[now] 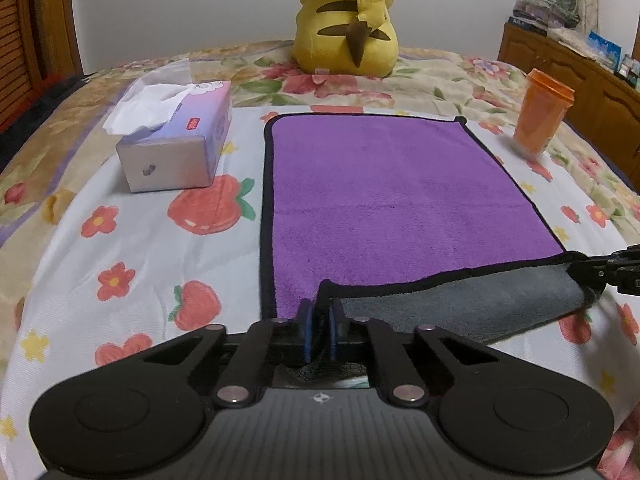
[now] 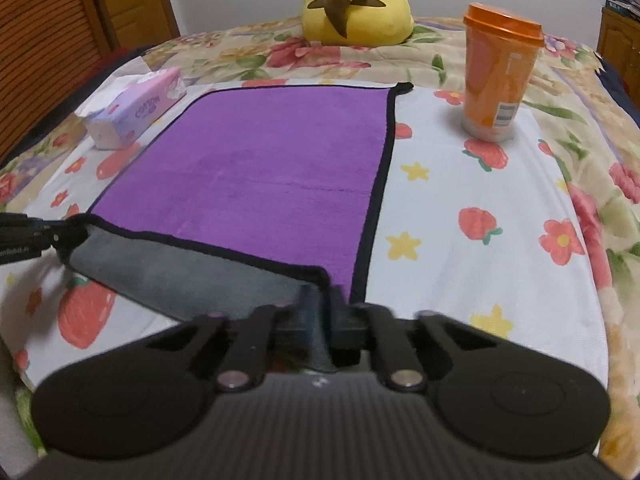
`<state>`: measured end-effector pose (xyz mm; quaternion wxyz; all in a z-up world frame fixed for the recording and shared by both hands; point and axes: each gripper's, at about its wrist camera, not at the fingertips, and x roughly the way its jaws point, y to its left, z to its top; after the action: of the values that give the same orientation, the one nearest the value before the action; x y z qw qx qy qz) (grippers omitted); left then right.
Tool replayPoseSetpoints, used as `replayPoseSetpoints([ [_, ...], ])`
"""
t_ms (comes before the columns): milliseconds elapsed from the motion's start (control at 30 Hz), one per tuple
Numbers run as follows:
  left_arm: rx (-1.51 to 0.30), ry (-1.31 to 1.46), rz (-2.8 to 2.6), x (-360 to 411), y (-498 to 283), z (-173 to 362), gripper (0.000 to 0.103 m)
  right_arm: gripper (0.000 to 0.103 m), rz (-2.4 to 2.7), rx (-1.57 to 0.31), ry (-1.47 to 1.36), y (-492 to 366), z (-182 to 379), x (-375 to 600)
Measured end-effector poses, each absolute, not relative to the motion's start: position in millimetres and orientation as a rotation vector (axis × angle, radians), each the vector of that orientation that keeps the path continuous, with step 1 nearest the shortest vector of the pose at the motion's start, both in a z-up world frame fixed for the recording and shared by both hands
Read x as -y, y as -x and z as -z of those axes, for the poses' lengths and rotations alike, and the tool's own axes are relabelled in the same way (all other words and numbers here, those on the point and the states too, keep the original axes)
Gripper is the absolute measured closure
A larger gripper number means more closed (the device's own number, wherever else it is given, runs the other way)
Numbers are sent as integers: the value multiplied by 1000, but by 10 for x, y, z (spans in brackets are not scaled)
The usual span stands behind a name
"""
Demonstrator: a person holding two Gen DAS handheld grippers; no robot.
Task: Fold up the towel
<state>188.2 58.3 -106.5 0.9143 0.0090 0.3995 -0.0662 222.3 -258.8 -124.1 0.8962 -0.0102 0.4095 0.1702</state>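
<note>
A purple towel point(image 1: 392, 192) with a black hem and a grey underside lies flat on the bed; it also shows in the right wrist view point(image 2: 272, 168). Its near edge is lifted and turned over, so the grey side point(image 1: 460, 300) faces up. My left gripper point(image 1: 320, 320) is shut on the towel's near left corner. My right gripper point(image 2: 322, 304) is shut on the near right corner, and it shows at the right edge of the left wrist view point(image 1: 592, 272). The left gripper shows at the left edge of the right wrist view point(image 2: 60, 236).
A tissue box point(image 1: 176, 140) stands left of the towel. An orange lidded cup point(image 2: 496, 72) stands to the right. A yellow plush toy point(image 1: 348, 20) sits behind the towel. The bed has a floral sheet point(image 1: 140, 260). A wooden cabinet point(image 1: 580, 76) is at far right.
</note>
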Motion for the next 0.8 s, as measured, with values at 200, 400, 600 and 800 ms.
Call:
replayPoseSetpoints([
  [200,-770,-20,138,-565,-1836,952,94,98,-345,-823,4,-2218,1200,2613],
  [400,-714,-4,140,-562,-1794,825,94,98,-348,-769,-21,-2211,1097,2638],
  [600,-659,10,145,-557,-1750,687,94,98,-358,-731,-31,-2227,1030,2664],
  [800,-617,19,163,-542,-1736,558,94,98,-376,-693,-43,-2242,935,2680],
])
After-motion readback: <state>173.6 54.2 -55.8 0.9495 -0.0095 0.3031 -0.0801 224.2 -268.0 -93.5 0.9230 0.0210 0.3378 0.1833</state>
